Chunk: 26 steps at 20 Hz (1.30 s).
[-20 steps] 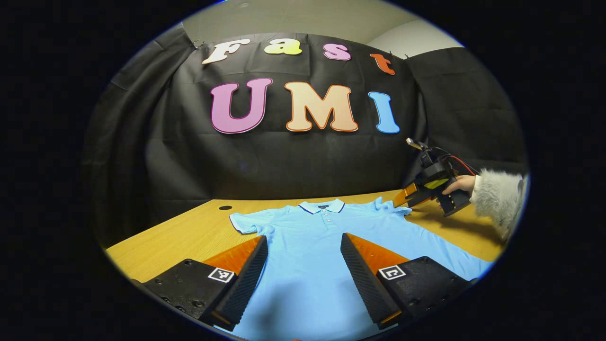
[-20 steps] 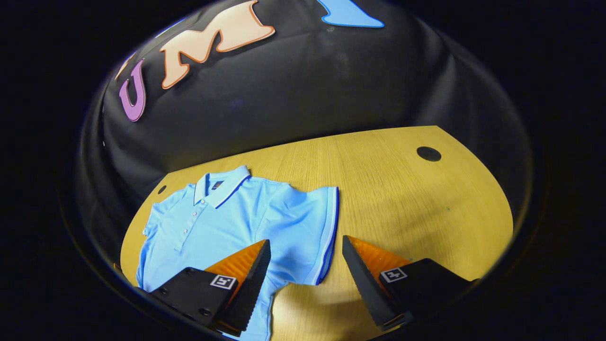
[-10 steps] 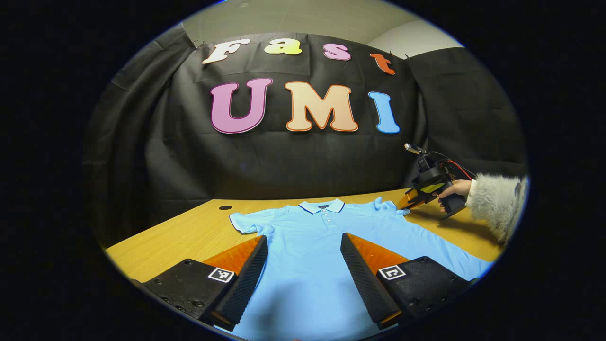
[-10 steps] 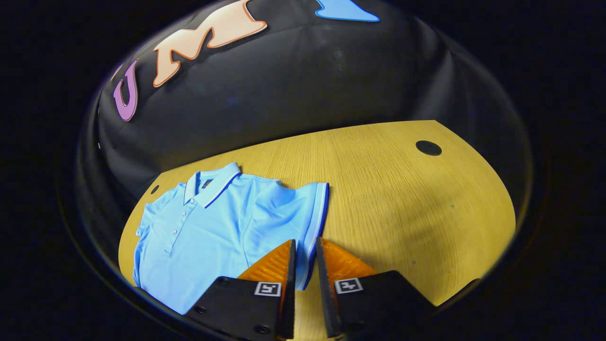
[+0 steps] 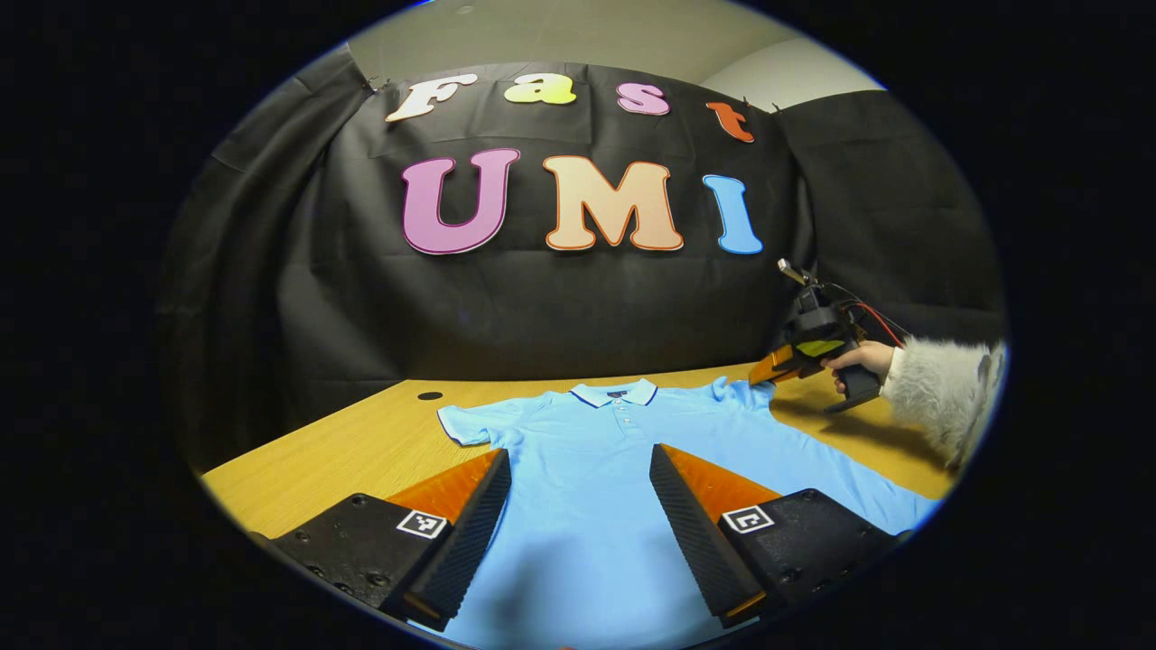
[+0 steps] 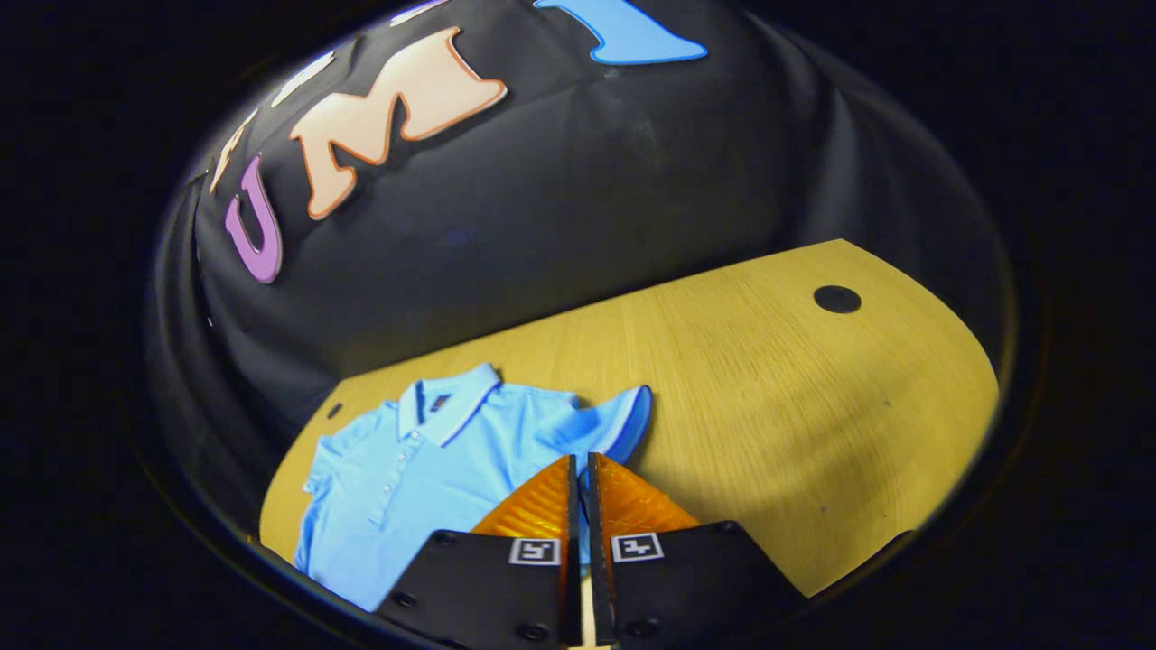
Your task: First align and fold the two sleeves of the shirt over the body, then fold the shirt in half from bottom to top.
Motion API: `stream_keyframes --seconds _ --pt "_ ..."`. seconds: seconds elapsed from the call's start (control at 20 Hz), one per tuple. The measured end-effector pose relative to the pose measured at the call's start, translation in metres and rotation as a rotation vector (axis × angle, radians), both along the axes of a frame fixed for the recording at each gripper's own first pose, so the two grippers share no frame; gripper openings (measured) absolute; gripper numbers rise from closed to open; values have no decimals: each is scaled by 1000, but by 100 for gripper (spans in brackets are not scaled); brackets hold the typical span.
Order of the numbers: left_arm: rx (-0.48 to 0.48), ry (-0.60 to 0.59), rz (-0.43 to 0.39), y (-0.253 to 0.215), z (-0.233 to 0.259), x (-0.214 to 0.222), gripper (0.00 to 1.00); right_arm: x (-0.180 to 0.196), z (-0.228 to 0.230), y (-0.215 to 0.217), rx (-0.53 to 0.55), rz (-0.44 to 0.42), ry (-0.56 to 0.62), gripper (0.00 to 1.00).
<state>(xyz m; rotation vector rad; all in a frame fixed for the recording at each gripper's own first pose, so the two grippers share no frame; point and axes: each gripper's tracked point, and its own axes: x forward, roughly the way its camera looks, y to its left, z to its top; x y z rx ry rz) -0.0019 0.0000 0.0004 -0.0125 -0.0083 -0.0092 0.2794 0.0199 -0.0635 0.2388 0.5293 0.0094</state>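
A light blue polo shirt (image 5: 596,451) (image 6: 424,460) lies flat on the wooden table, collar toward the far wall. My left gripper (image 5: 578,469) hovers open over the shirt's lower body, its fingers apart with cloth showing between them. My right gripper (image 6: 580,469) is shut on the edge of the shirt's right sleeve (image 6: 623,420), which is lifted off the table and curls upward. In the left gripper view the right gripper (image 5: 768,368) sits at the far right sleeve (image 5: 741,393), held by a hand in a fluffy white cuff (image 5: 939,393).
The wooden table (image 6: 795,379) stretches wide to the right of the shirt, with a round black hole (image 6: 837,299) near its far corner. Another small hole (image 5: 430,395) lies left of the shirt's other sleeve (image 5: 465,422). Black cloth closes the back.
My right gripper went from open beside the sleeve to shut on its edge, then rose, lifting the sleeve. The left gripper stayed still.
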Motion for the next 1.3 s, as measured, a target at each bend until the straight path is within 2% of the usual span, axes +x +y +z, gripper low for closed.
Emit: stream_keyframes --seconds 0.15,0.45,0.55,0.65,0.7,0.75,0.85,0.9,0.95,1.0,1.05,1.1,1.25,1.3 --pt "0 0 0 0 0 -1 94 2 0 20 55 36 -12 3" --pt "0 0 -1 0 1 -1 94 -4 -25 1 -31 23 57 3" --pt "0 1 0 0 0 -1 94 -7 -26 -5 -55 25 61 20" --pt "0 0 -1 0 0 -1 94 -9 -22 -10 -80 24 56 45" --pt "-1 1 -1 0 1 -1 94 -9 -18 -13 -98 21 42 86" --pt "0 1 -1 0 0 -1 94 -9 -14 -18 -117 13 31 79" --pt "0 0 -1 0 1 -1 94 -11 -10 -27 -141 -7 33 79" --pt "0 1 -1 0 1 -1 94 -13 -12 -28 -132 -10 50 89" --pt "0 1 -1 0 1 -1 94 -15 -16 -31 -123 -18 66 95" --pt "0 1 -1 0 1 -1 94 -16 -21 -35 -116 -24 81 89" --pt "0 1 -1 0 1 -1 94 -17 -25 -37 -113 -29 94 95" --pt "0 1 -1 0 1 -1 94 -18 -30 -37 -106 -29 108 84" --pt "0 1 -1 0 1 -1 94 -20 -39 -37 -103 -28 130 84" --pt "0 1 -1 0 1 -1 94 -17 -42 -38 -104 -32 132 91"
